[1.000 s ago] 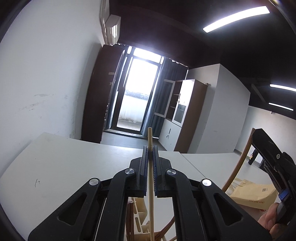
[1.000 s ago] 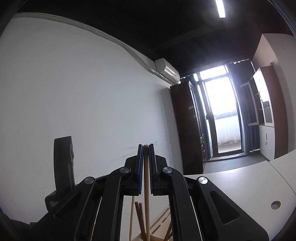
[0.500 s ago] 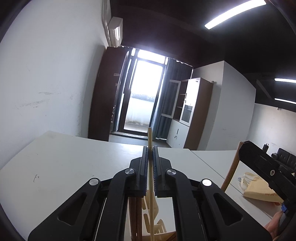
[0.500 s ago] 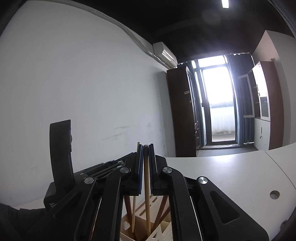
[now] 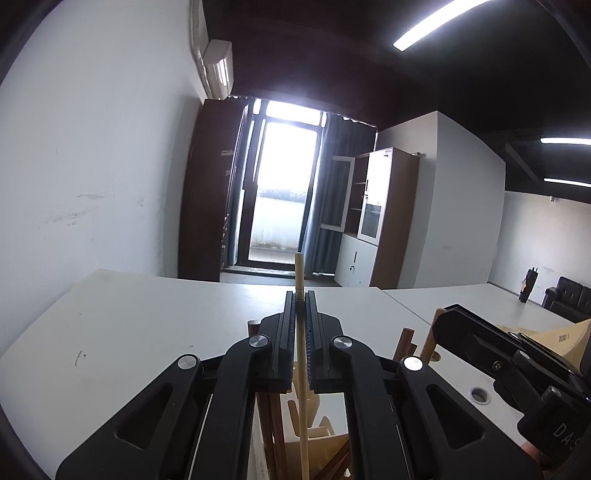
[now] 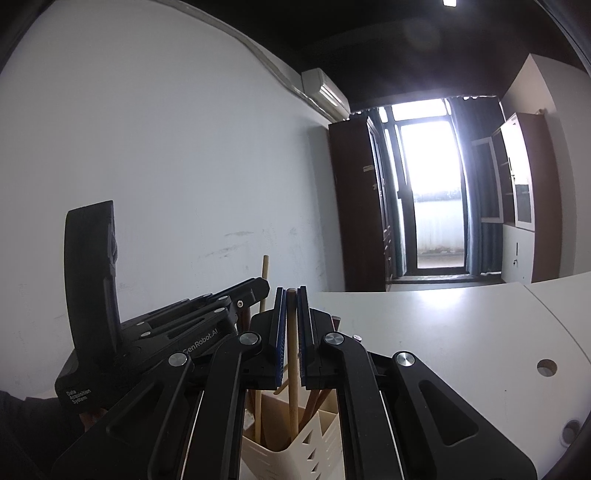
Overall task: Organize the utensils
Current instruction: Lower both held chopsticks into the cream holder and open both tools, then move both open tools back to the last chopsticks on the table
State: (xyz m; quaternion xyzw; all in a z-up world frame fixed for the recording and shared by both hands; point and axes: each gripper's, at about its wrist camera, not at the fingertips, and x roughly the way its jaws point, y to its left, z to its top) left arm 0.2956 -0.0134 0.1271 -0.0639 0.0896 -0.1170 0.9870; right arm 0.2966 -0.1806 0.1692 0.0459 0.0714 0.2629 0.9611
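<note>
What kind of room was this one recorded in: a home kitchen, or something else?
Probably an office or meeting room, not a kitchen: large white tables pushed together with round cable holes, tall wooden cabinets beside a glass balcony door, a wall air conditioner and ceiling strip lights.

I saw that my left gripper was matt black plastic with shiny metal screws. It held a pale chopstick of smooth light wood. My right gripper had blue rubbery pads and held a browner wooden chopstick. The holder looked like cream plastic. The table was smooth and white.
</note>
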